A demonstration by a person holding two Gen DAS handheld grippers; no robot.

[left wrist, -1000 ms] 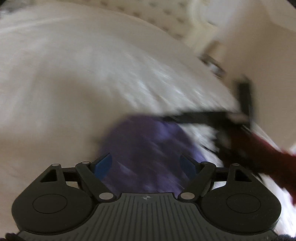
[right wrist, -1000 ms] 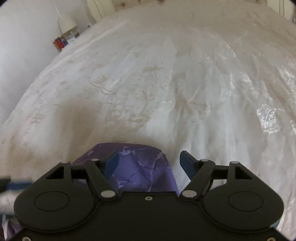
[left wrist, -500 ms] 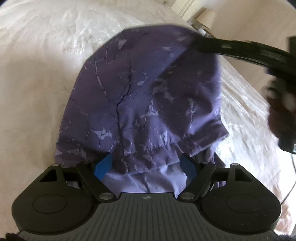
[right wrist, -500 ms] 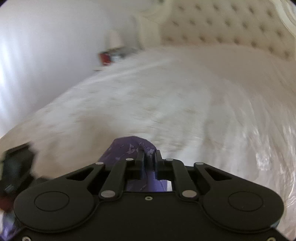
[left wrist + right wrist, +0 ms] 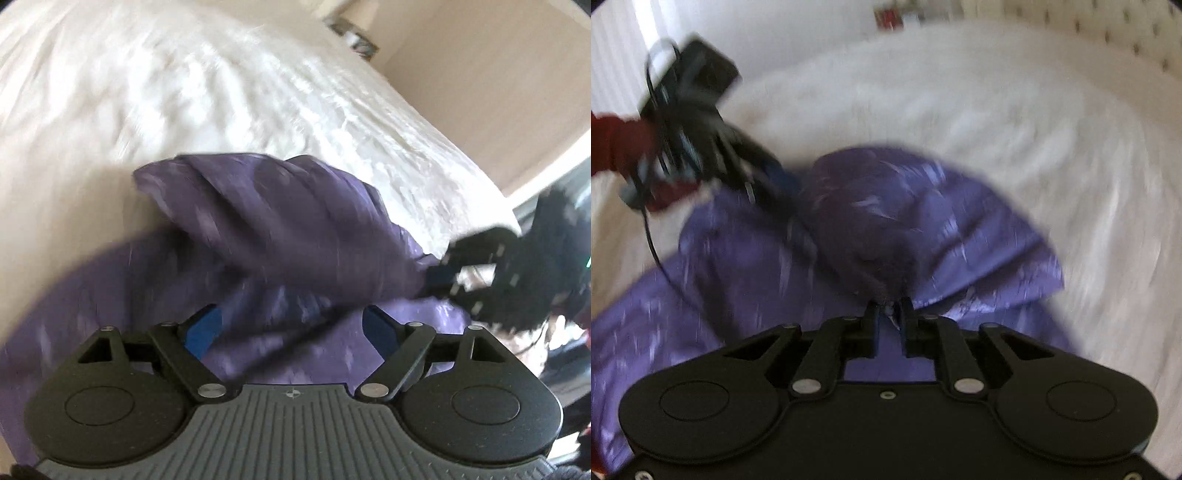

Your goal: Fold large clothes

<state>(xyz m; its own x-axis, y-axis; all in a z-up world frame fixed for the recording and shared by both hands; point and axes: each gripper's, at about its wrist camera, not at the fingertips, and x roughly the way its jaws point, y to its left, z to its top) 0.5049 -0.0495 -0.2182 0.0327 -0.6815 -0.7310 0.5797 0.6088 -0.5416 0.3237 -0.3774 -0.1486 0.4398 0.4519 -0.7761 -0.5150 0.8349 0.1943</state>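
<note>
A purple patterned garment [image 5: 280,236] lies bunched on the white bedspread [image 5: 221,92]; it also shows in the right wrist view [image 5: 886,221]. My left gripper [image 5: 291,328] is open, its blue pads spread over the cloth near its lower edge. My right gripper [image 5: 889,314] is shut on a fold of the garment, pinching it between its fingers. The right gripper also shows blurred at the right of the left wrist view [image 5: 491,273]. The left gripper shows at upper left of the right wrist view [image 5: 764,181], held by a red-sleeved arm.
A tufted headboard [image 5: 1108,22] stands at the far end of the bed. A nightstand with books [image 5: 890,16] sits by the wall. A beige wall [image 5: 498,74] runs along the bed's right side.
My right gripper closed on the garment and pulled the fold across. The cloth went from spread flat to bunched. Both views are motion-blurred now.
</note>
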